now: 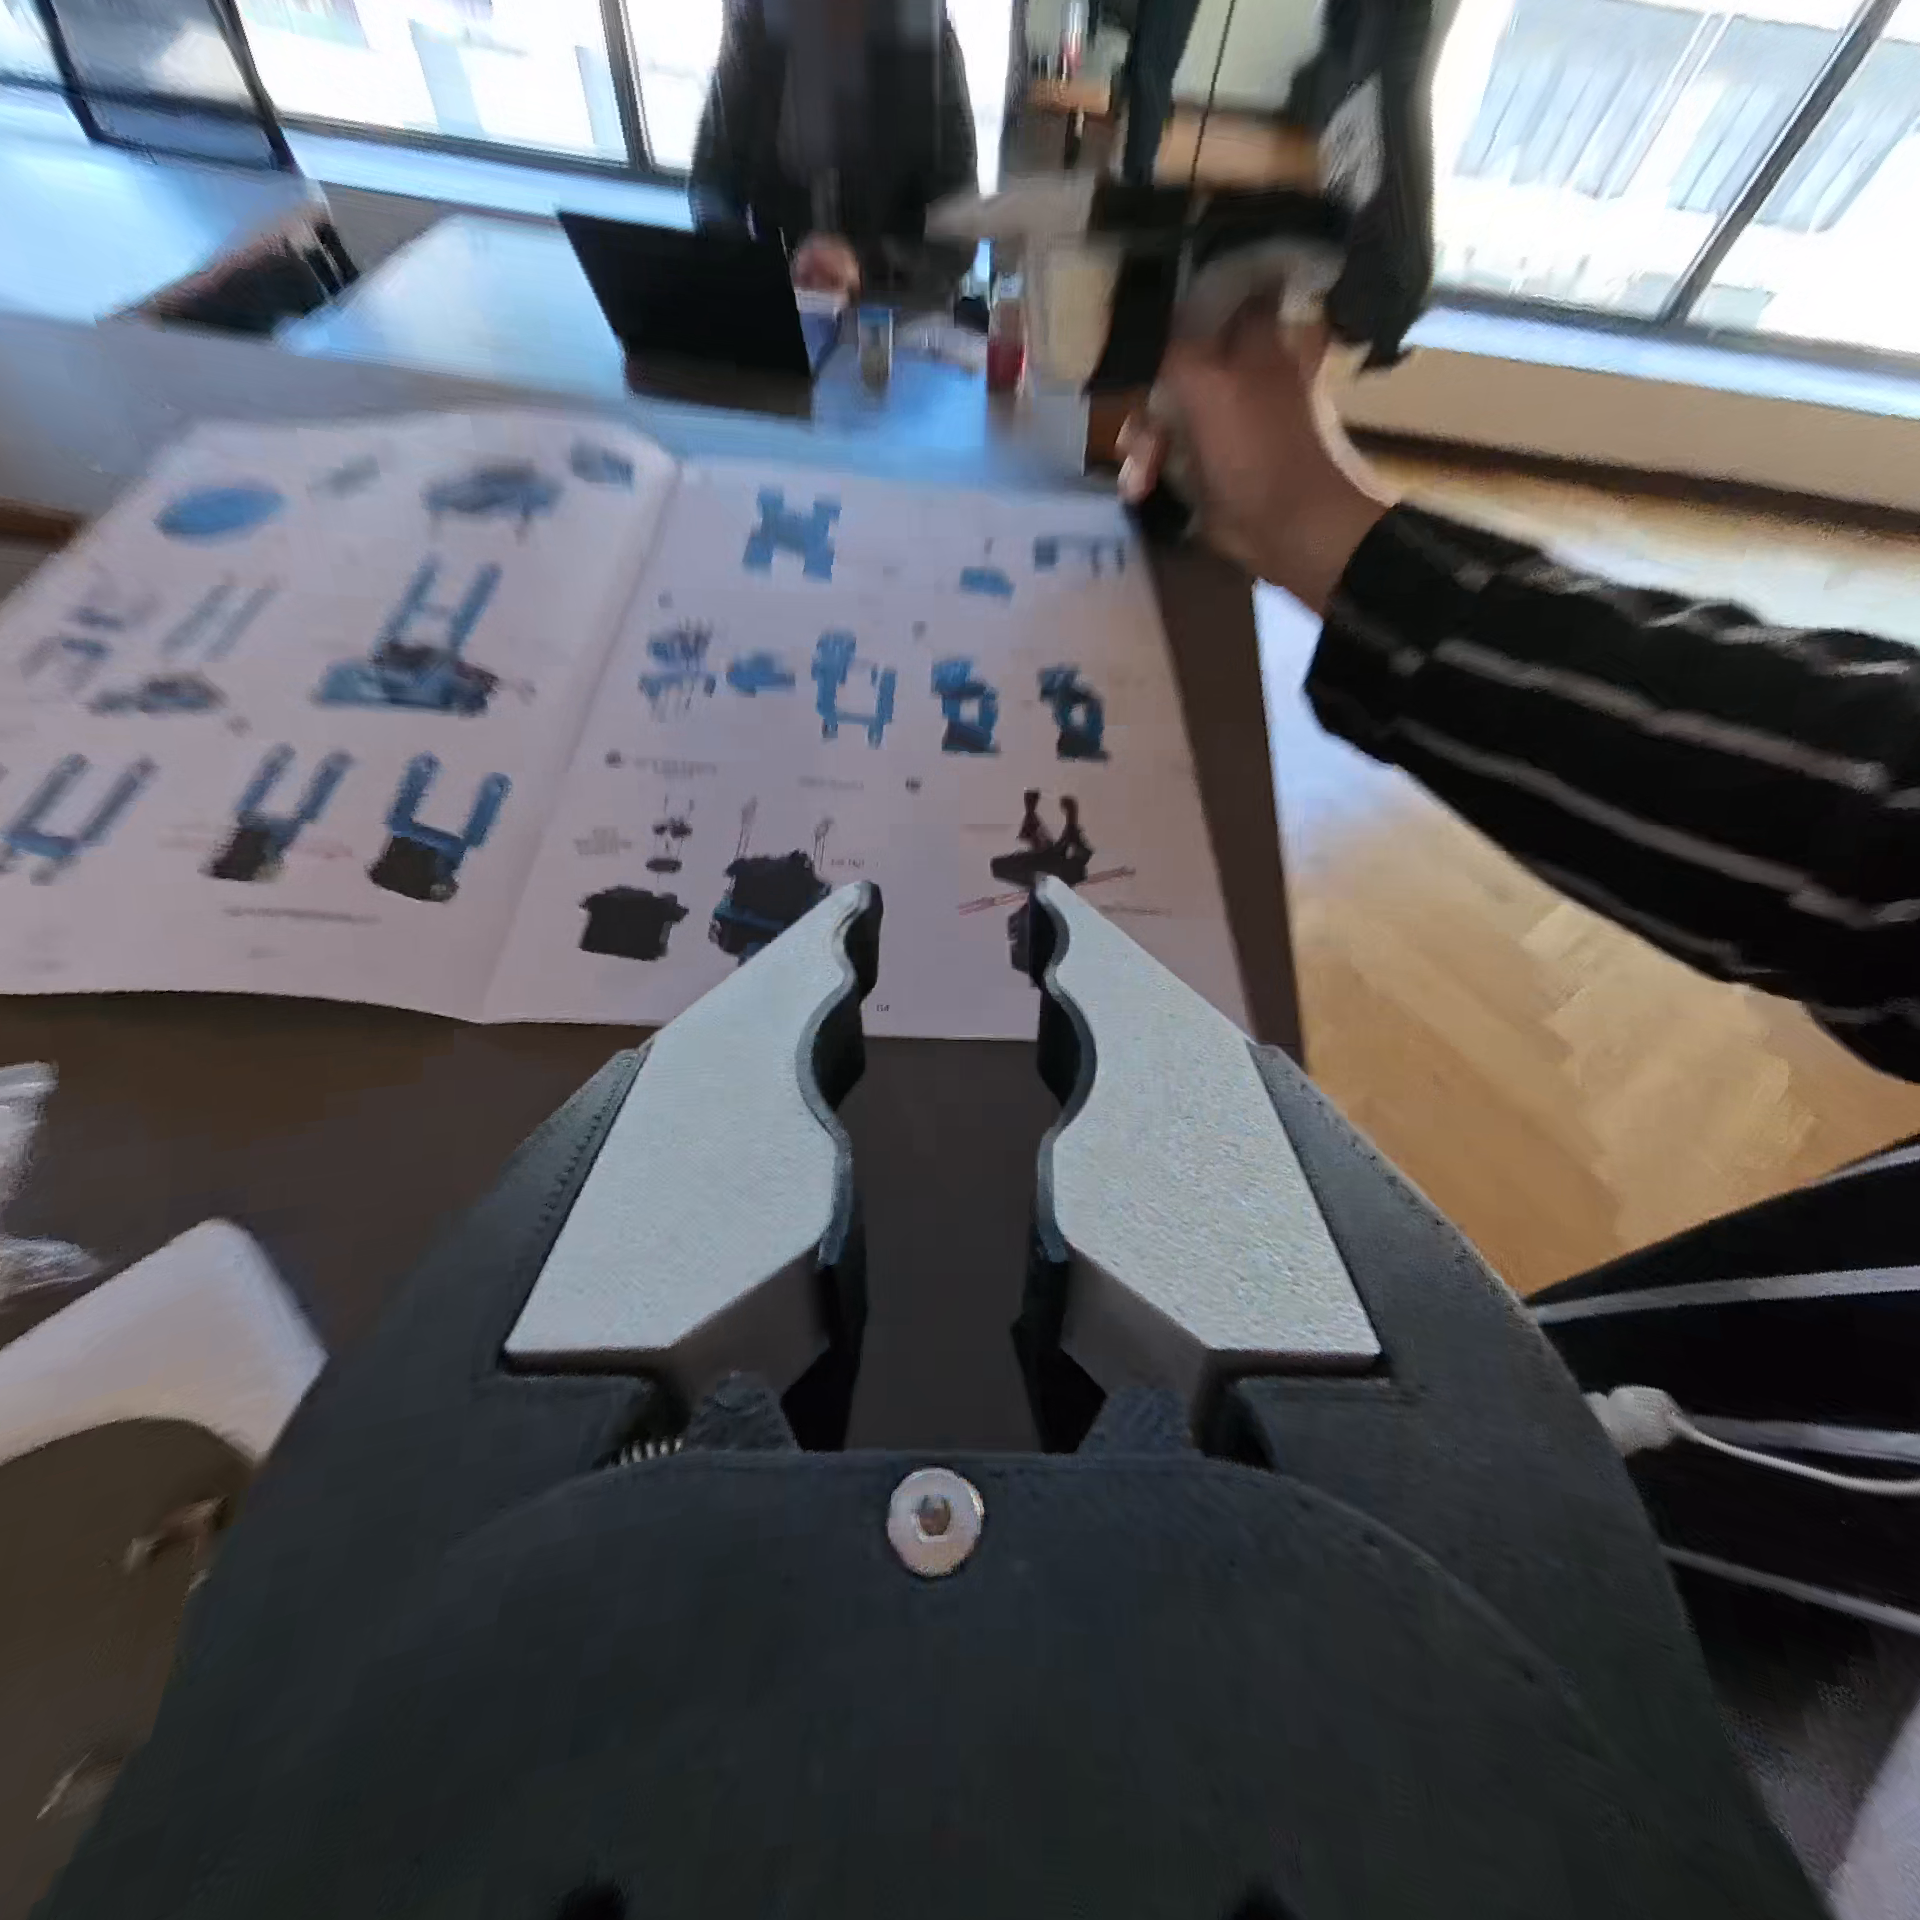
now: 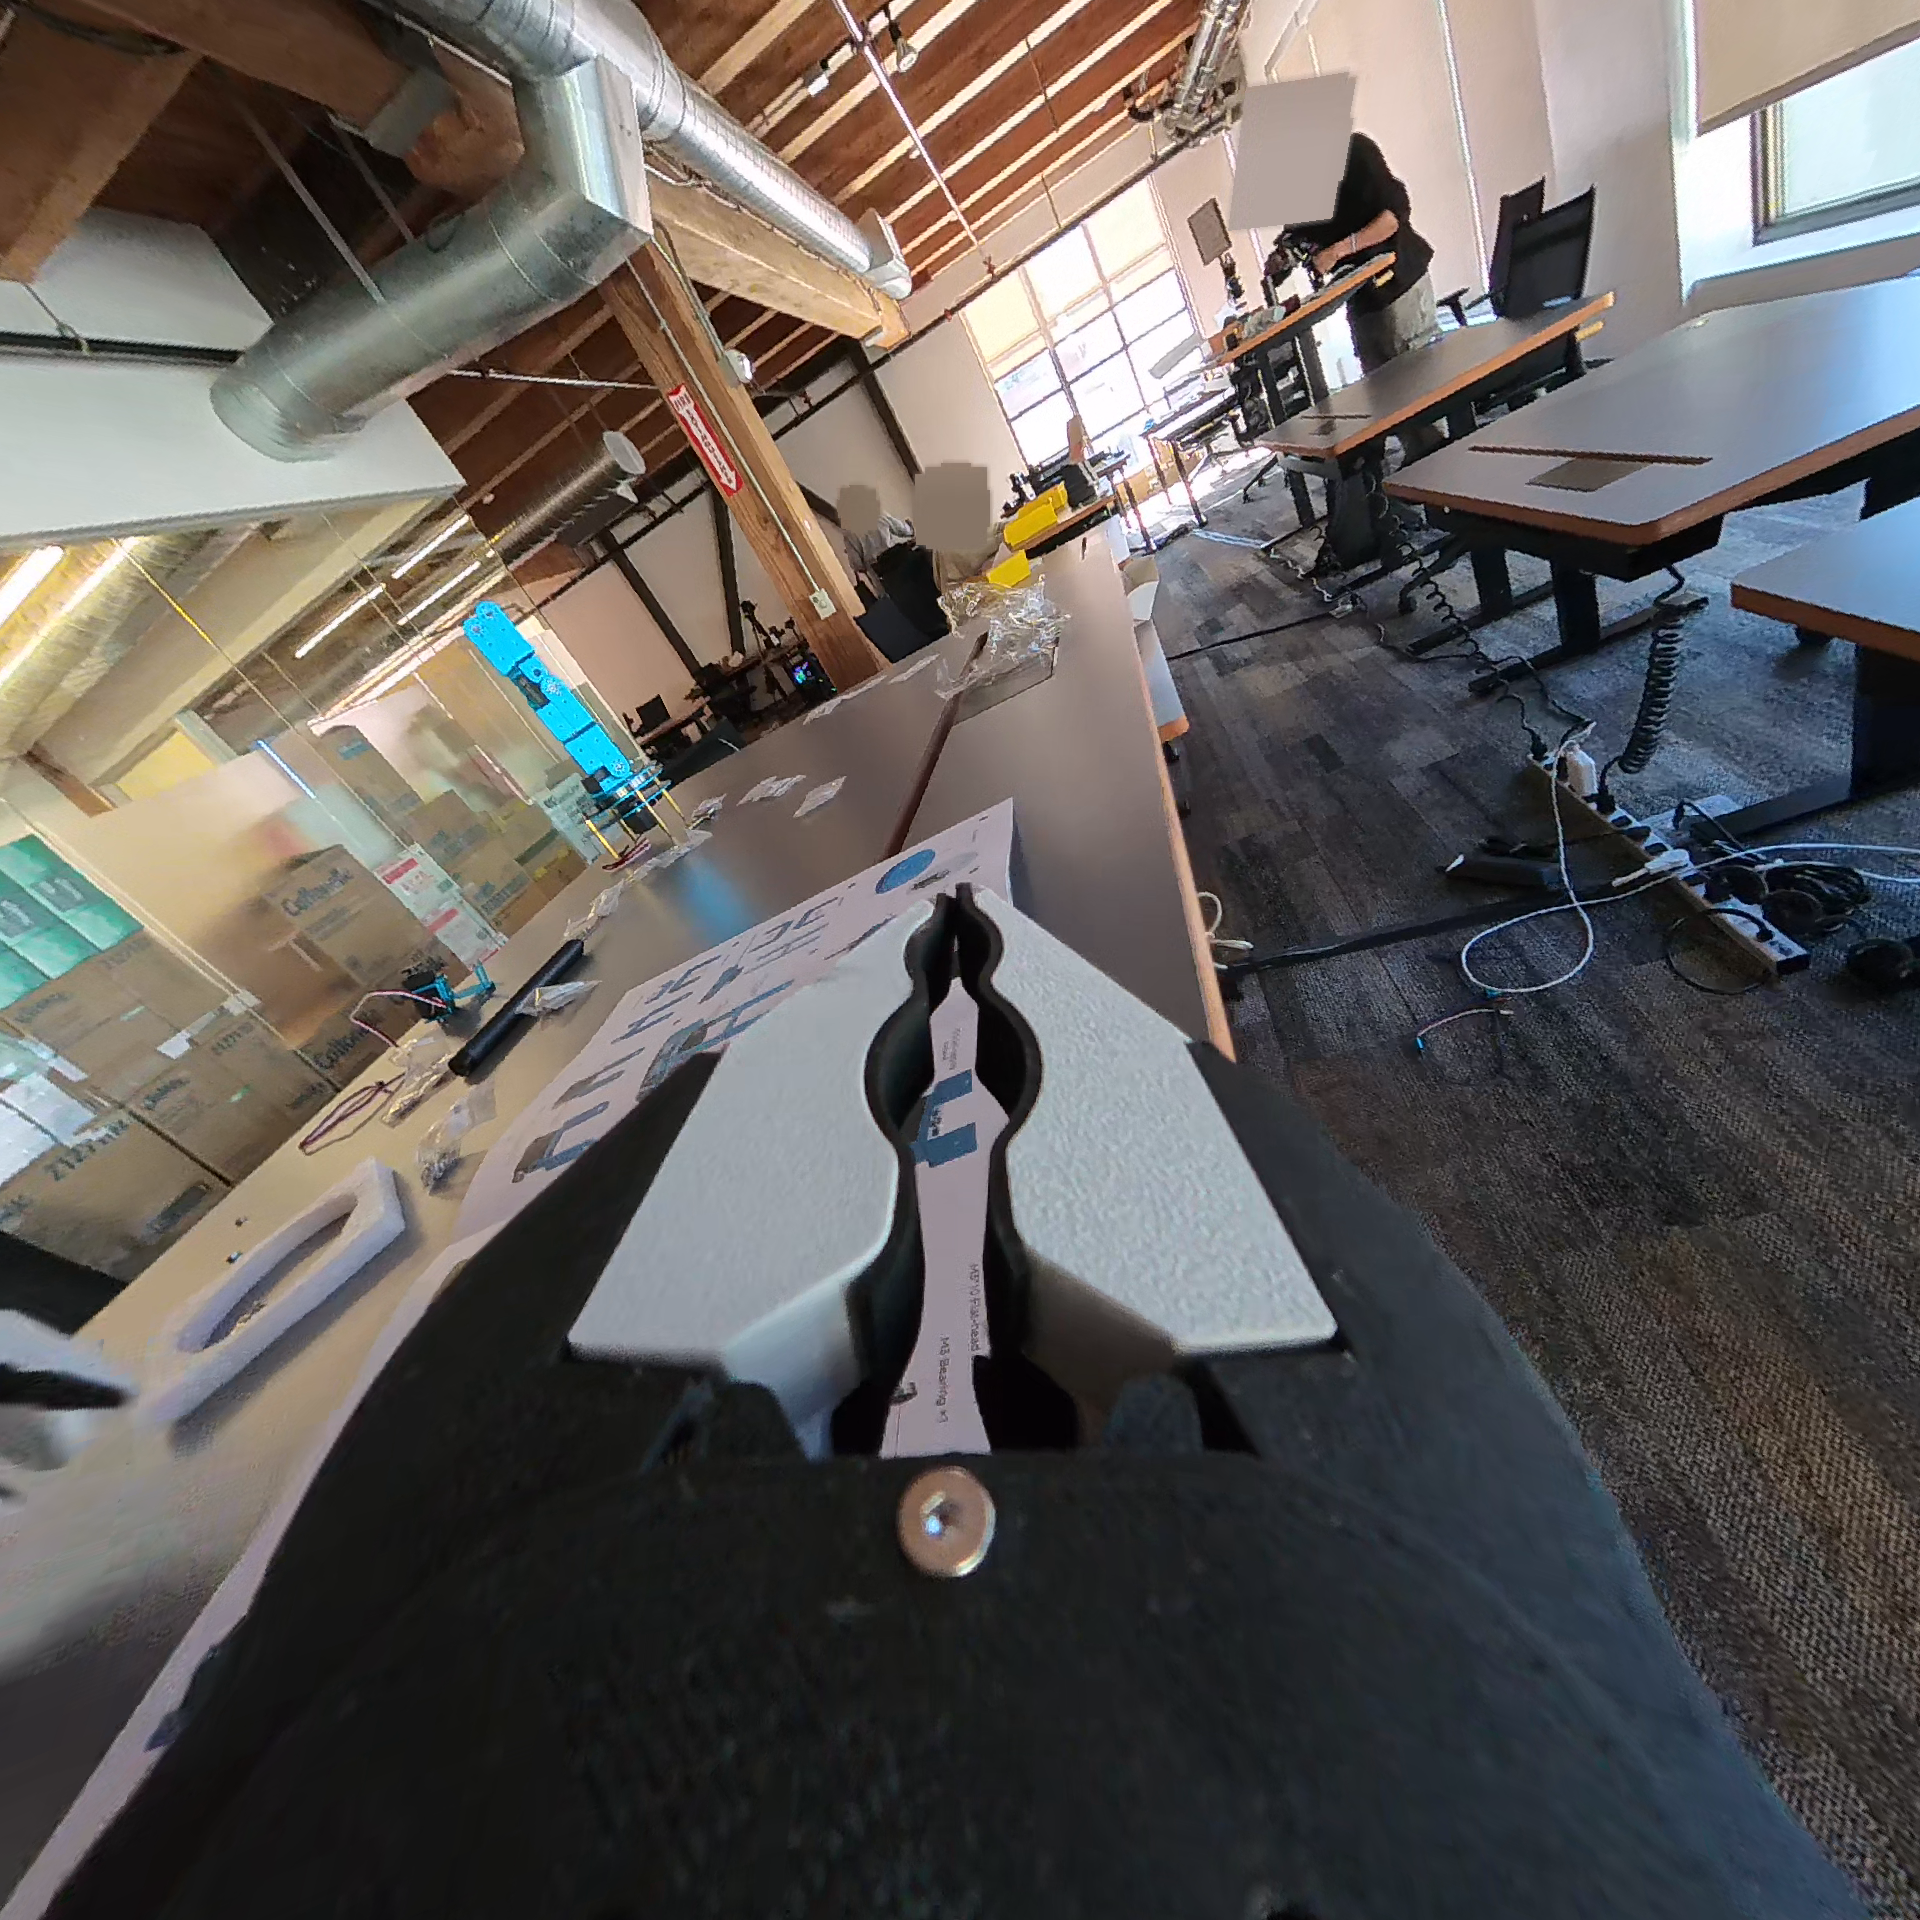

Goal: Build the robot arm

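An open instruction booklet (image 1: 416, 727) with blue and black part drawings lies on a dark table (image 1: 312, 1122). My left gripper (image 1: 956, 894) is open and empty, just above the near edge of the right page. My right gripper (image 2: 961, 904) has its tips closed at the right page's edge near the far corner, and the page (image 2: 727, 997) shows through the gap behind the tips. In the left wrist view, a hand in a striped sleeve (image 1: 1247, 468) holds that gripper at the booklet's far right corner.
A laptop (image 1: 696, 301) and a seated person are across the table. White foam pieces (image 2: 281, 1247), a black tube (image 2: 520, 1008), small parts bags (image 2: 779, 790) and a blue robot arm (image 2: 551, 696) sit along the table. The table edge (image 1: 1257, 831) drops to floor on the right. The left gripper's tips are roughly 30 cm from the right gripper's.
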